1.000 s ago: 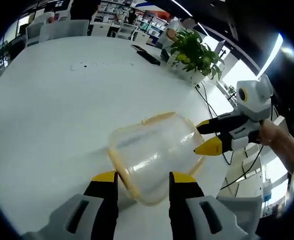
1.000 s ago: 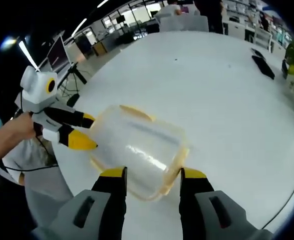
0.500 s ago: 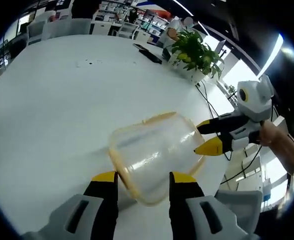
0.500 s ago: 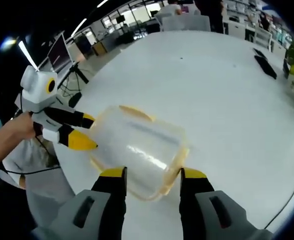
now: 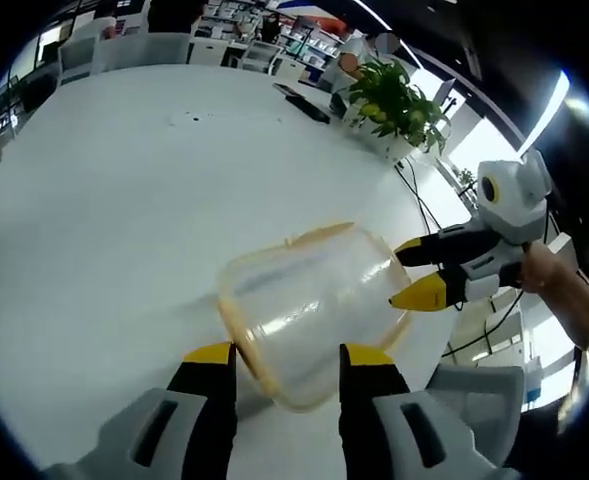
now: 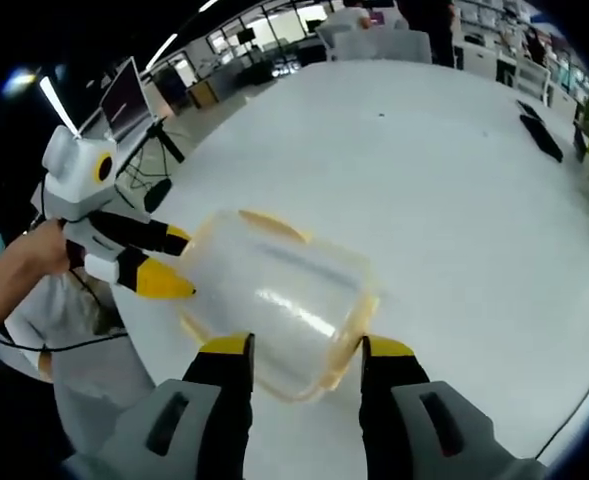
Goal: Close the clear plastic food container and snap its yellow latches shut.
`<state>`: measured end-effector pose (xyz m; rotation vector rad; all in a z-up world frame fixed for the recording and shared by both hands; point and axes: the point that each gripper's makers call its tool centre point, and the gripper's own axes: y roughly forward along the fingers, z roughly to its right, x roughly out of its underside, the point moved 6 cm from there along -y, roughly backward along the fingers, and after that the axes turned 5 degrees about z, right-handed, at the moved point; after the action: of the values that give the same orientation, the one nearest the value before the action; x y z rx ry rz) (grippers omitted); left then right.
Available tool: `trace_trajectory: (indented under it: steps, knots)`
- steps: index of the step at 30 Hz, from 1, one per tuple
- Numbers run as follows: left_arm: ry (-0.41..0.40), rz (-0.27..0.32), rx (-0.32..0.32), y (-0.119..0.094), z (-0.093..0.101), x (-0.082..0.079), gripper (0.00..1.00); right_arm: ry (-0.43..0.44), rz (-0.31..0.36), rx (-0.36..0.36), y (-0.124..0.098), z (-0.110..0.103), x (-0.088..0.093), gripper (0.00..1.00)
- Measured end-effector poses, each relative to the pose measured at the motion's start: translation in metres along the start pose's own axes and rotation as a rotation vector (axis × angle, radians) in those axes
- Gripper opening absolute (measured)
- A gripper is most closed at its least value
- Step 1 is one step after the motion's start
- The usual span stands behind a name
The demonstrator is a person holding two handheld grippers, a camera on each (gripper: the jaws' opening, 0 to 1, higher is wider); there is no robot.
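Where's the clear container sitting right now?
The clear container sits near the white table's edge, between both grippers: the left gripper at one end, the right gripper at another side.

My grippers work over a round white table [image 5: 94, 200]; clear plastic food container [image 5: 309, 305], dark flat devices [image 5: 299, 100] on it.

No readable text or labels.

Left gripper [image 5: 276, 358] — 2 black jaws with yellow tips, rising from grey moulded housings. Right gripper [image 6: 304, 352] has the same 2 black, yellow-tipped jaws on grey housings, its body white. A bare hand [image 5: 546, 272] grips each handle.
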<state>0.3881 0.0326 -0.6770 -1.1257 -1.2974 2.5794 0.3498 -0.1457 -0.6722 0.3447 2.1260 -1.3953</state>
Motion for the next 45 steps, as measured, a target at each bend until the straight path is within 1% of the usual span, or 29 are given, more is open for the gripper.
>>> trace_trajectory:
  steps: [7,19,28,37,41,43,45]
  knots:
    - [-0.011,-0.003,-0.003,-0.011,-0.007,0.009,0.33,-0.009,-0.005,-0.006,0.003,-0.013,0.002,0.39]
    - [-0.018,0.0,-0.013,-0.024,-0.007,0.021,0.34,-0.015,-0.009,-0.011,0.006,-0.024,0.007,0.39]
    - [-0.017,0.016,-0.005,-0.025,-0.008,0.025,0.34,-0.002,-0.007,-0.006,0.004,-0.026,0.011,0.4]
    - [-0.015,0.011,0.003,-0.025,-0.01,0.024,0.35,-0.001,0.002,-0.013,0.001,-0.027,0.013,0.41]
    - [0.005,0.011,0.011,-0.025,-0.009,0.024,0.36,-0.035,0.0,-0.023,0.001,-0.028,0.013,0.42]
    - [0.028,0.009,0.016,-0.025,-0.008,0.025,0.37,-0.062,0.001,-0.026,-0.001,-0.028,0.012,0.42]
    - [0.067,0.003,0.027,-0.025,-0.007,0.025,0.39,-0.071,0.002,-0.031,-0.003,-0.029,0.011,0.42]
